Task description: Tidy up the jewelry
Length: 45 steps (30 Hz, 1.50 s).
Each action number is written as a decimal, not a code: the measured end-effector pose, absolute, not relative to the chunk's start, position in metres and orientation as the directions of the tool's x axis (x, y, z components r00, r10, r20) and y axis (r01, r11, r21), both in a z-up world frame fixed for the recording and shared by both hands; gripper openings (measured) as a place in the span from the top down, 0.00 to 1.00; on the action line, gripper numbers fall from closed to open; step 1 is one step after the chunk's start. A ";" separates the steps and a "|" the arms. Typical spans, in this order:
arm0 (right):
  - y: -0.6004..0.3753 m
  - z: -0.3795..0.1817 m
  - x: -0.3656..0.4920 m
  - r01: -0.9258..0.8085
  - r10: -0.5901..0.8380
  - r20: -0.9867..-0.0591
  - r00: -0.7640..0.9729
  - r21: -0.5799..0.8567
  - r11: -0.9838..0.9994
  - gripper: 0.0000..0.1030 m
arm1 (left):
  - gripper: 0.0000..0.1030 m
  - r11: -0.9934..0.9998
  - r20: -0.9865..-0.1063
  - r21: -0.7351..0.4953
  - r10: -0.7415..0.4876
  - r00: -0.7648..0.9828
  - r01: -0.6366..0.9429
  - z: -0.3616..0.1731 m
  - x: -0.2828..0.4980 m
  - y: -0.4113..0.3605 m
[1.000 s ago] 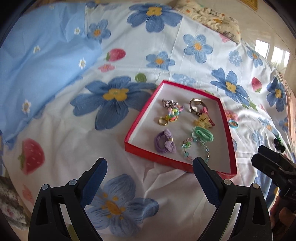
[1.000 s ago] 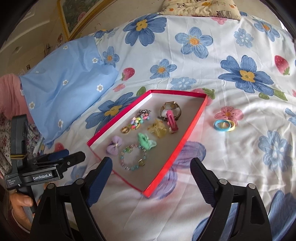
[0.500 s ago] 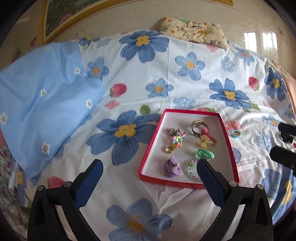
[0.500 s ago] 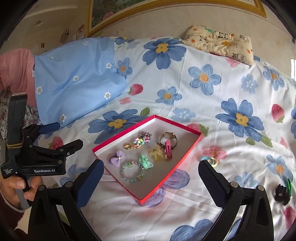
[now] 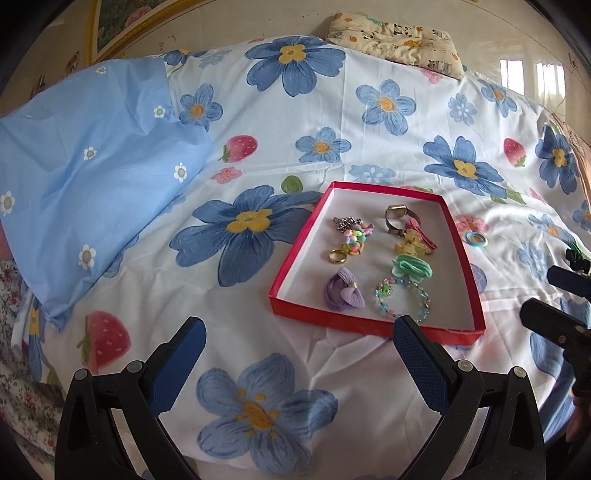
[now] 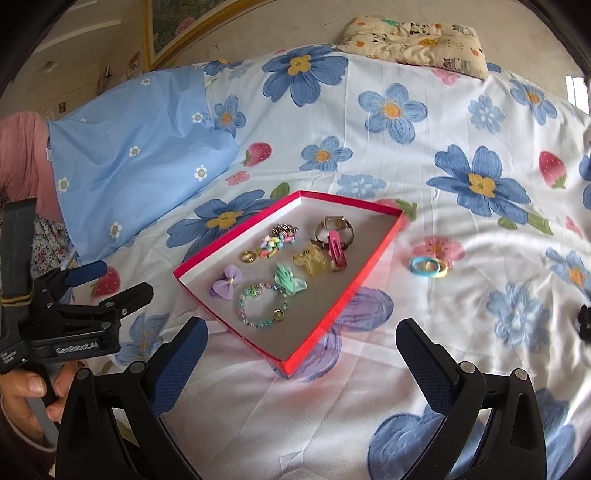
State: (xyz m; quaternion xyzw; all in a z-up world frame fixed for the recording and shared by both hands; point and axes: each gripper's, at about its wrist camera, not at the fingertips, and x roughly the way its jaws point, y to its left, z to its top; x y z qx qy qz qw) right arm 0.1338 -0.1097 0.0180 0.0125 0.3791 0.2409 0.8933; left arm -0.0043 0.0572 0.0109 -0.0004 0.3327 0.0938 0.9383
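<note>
A shallow red box (image 5: 295,258) (image 6: 373,262) lies on the flowered bedsheet. In it are a watch (image 6: 334,225), a gold ring (image 6: 248,256), a purple bow tie (image 6: 226,285), a beaded bracelet (image 6: 262,306), a green hair tie (image 6: 290,283), a pink clip (image 6: 337,250) and a yellow clip (image 6: 312,261). Small hair rings (image 6: 428,267) (image 5: 475,239) lie on the sheet right of the box. A black claw clip (image 6: 584,321) (image 5: 576,254) lies farther right. My left gripper (image 5: 295,347) and right gripper (image 6: 299,347) are open, empty, held above the sheet near the box's front.
A light blue pillow (image 5: 81,177) lies at the left. A small patterned cushion (image 5: 399,40) rests at the head of the bed against the wall. A framed picture (image 6: 177,22) hangs at the upper left.
Both grippers have pulled back and up from the box, so more of the bed shows. Both stayed open and empty. The jewelry has not moved.
</note>
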 end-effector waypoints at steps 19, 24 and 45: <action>-0.110 0.006 0.133 -0.385 0.425 -0.691 0.584 0.225 0.895 0.00 | 0.01 0.982 -0.638 0.084 0.186 0.747 -0.172 0.009 -0.010 0.051; -0.106 0.007 0.132 -0.391 0.429 -0.692 0.580 0.226 0.892 0.00 | 0.01 0.982 -0.639 0.082 0.184 0.747 -0.172 0.009 -0.011 0.051; -0.104 0.013 0.130 -0.393 0.439 -0.678 0.589 0.234 0.889 0.00 | 0.01 0.984 -0.640 0.048 0.160 0.751 -0.169 0.013 -0.012 0.054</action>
